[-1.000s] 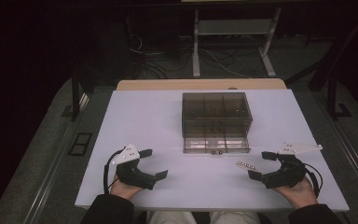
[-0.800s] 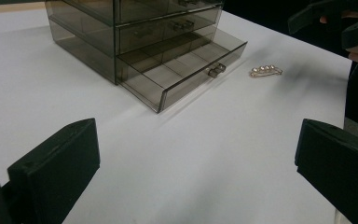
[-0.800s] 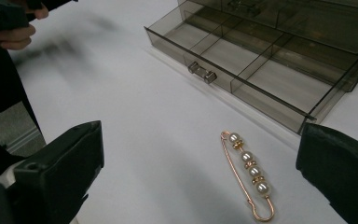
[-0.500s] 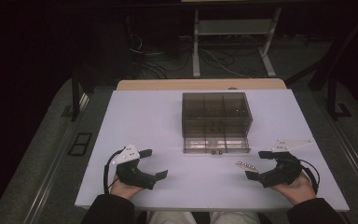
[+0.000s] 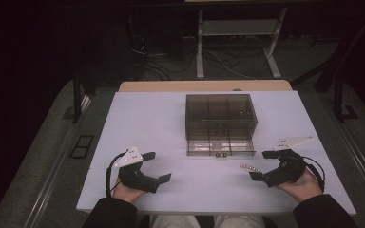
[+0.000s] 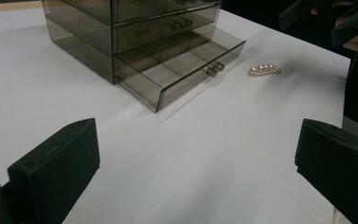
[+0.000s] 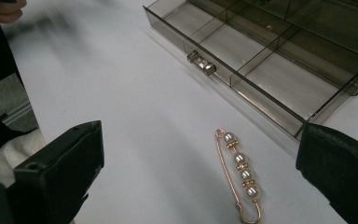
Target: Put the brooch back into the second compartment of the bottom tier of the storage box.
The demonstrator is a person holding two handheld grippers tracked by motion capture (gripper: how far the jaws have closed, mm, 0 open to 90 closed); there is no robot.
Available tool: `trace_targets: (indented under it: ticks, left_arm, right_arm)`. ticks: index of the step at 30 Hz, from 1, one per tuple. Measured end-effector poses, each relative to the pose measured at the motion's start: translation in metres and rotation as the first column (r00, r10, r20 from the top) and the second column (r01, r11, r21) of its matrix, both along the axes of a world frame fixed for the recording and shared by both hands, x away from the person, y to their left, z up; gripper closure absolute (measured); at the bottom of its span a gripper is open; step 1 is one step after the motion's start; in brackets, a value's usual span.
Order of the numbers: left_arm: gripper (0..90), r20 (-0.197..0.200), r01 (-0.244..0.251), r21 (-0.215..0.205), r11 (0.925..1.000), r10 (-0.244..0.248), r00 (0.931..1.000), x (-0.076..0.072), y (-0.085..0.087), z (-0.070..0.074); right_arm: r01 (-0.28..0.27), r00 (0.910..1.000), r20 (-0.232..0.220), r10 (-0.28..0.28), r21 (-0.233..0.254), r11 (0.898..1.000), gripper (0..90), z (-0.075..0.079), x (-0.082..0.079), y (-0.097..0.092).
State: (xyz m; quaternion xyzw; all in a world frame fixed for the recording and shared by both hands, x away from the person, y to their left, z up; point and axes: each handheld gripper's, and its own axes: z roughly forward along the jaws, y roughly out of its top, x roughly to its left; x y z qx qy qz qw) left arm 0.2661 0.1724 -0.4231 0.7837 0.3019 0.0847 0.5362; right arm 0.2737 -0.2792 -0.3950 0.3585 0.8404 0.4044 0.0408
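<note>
A smoky clear drawer box (image 5: 221, 118) stands mid-table, its bottom drawer (image 5: 221, 147) pulled out and divided into empty compartments (image 7: 279, 65). A gold pin with several pearls (image 5: 250, 167) lies on the white table just right of the drawer's front; it also lies close ahead between my right jaws (image 7: 239, 173) and farther off in the left gripper view (image 6: 265, 70). My right gripper (image 5: 261, 165) is open, just right of the pin, nothing in it. My left gripper (image 5: 157, 166) is open at the table's front left, pointing at the box (image 6: 135, 32).
The white table (image 5: 138, 123) has bare room left of the box and along its front edge. A white three-cornered plate (image 5: 292, 141) rides above the right hand. The right hand and gripper (image 6: 349, 23) appear far off in the left gripper view. Dark floor and cables lie beyond.
The right gripper has drifted slightly lower and left toward the pin. The left gripper has stayed put.
</note>
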Motion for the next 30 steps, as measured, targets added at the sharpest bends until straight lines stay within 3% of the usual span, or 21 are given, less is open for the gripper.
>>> trace_targets:
  ticks: [14,30]
  left_arm:
    - [0.0,-0.001,0.002,0.002,1.0000,-0.002,1.0000,0.000,-0.001,0.000]
    - [0.0,-0.002,0.008,0.006,0.9999,-0.008,1.0000,0.000,-0.002,0.000]
  right_arm:
    - [-0.054,0.9978,-0.044,0.051,-0.080,0.995,0.6,-0.002,0.012,0.008]
    - [-0.127,0.9872,-0.116,0.109,-0.158,0.979,0.6,-0.014,0.022,0.020]
